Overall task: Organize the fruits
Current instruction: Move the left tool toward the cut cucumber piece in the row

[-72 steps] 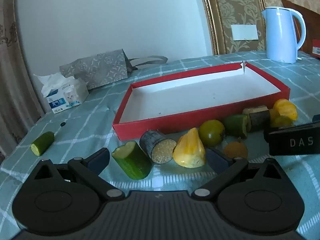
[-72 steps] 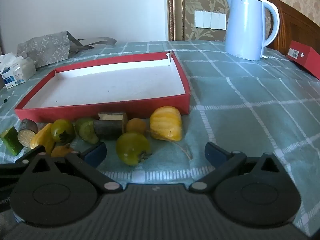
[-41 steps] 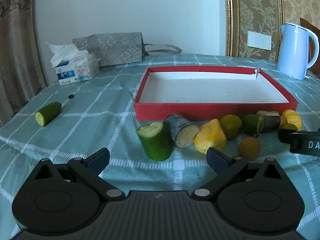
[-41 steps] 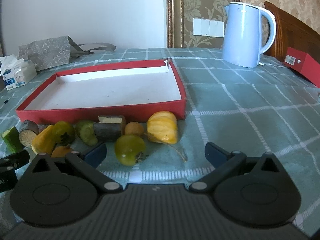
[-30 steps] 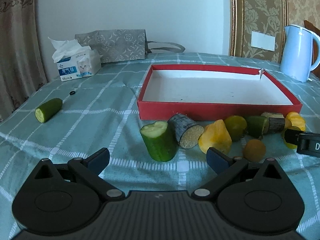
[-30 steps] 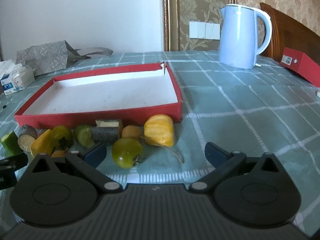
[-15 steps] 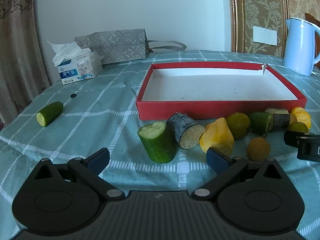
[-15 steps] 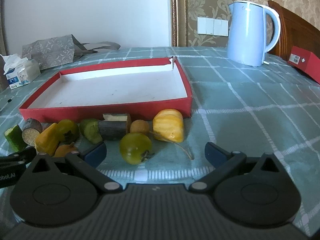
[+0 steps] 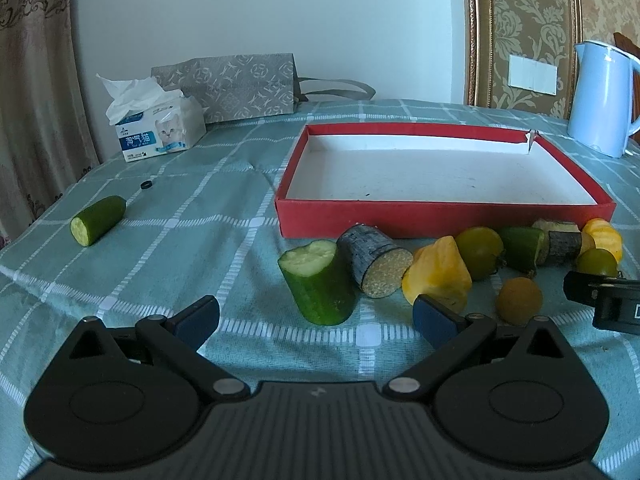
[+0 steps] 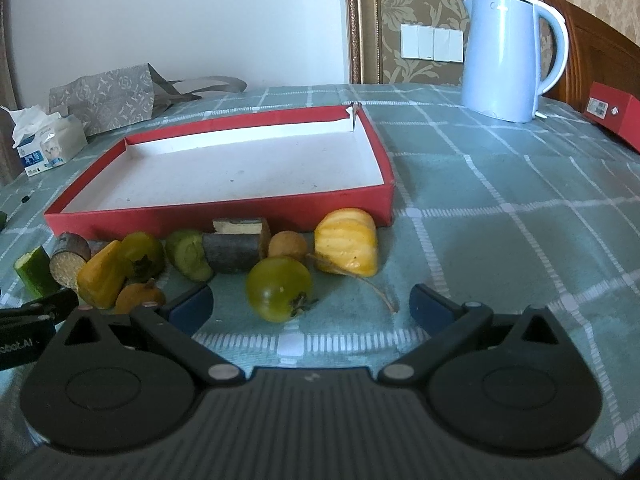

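Note:
An empty red tray [image 9: 440, 216] [image 10: 224, 212] with a white floor lies on the checked cloth. A row of produce lies in front of it: a cucumber chunk [image 9: 320, 284], a grey sugarcane piece [image 9: 376, 262], a yellow wedge [image 9: 438, 276], green tomatoes [image 9: 480, 252] [image 10: 278, 290], a small brown fruit [image 9: 519, 300], a dark cane piece [image 10: 236, 250] and a ribbed yellow piece [image 10: 348, 246]. My left gripper [image 9: 316, 320] is open and empty, just short of the cucumber chunk. My right gripper [image 10: 312, 304] is open and empty, with the green tomato between its fingertips' line.
A second cucumber piece [image 9: 98, 220] lies alone at the left. A tissue box [image 9: 158, 132] and a grey paper bag [image 9: 228, 86] stand at the back left. A pale blue kettle [image 10: 508, 52] and a red box [image 10: 612, 114] stand at the back right.
Both grippers have drifted slightly before the fruit row; the left view swung level and shifted left, then settled. No fruit has moved and both grippers stay open.

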{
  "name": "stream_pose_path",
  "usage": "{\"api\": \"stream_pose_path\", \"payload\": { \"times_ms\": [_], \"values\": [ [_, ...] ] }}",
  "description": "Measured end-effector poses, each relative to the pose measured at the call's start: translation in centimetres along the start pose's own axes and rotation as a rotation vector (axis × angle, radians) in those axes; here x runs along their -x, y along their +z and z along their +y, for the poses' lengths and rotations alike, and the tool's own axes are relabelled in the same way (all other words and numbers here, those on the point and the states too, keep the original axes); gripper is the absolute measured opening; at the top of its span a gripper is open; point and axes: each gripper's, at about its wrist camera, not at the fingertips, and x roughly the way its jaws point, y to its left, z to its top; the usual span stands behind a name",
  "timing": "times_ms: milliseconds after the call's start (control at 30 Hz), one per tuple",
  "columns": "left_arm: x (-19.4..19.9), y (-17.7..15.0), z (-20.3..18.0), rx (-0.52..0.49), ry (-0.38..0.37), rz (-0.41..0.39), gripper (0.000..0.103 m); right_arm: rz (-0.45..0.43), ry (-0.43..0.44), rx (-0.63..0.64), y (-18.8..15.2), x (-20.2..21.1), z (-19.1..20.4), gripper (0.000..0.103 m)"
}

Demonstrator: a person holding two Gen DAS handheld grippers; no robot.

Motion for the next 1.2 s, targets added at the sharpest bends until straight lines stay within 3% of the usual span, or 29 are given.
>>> {"api": "stream_pose_path", "payload": {
  "times_ms": [900,1033,1200],
  "values": [
    [-0.3,-0.1,0.8,0.072,-0.03,0.02,0.103,0.002,0.001,0.001,0.0,0.0,0.1,0.103],
    [0.2,-0.3,0.9,0.052,-0.036,0.006,0.103,0.002,0.001,0.001,0.0,0.0,0.1,0.103],
    [1.6,-1.4,2.5,-0.079,-0.024,-0.04,0.103,0.005,-0.001,0.001,-0.1,-0.1,0.1,0.103]
  ]
}}
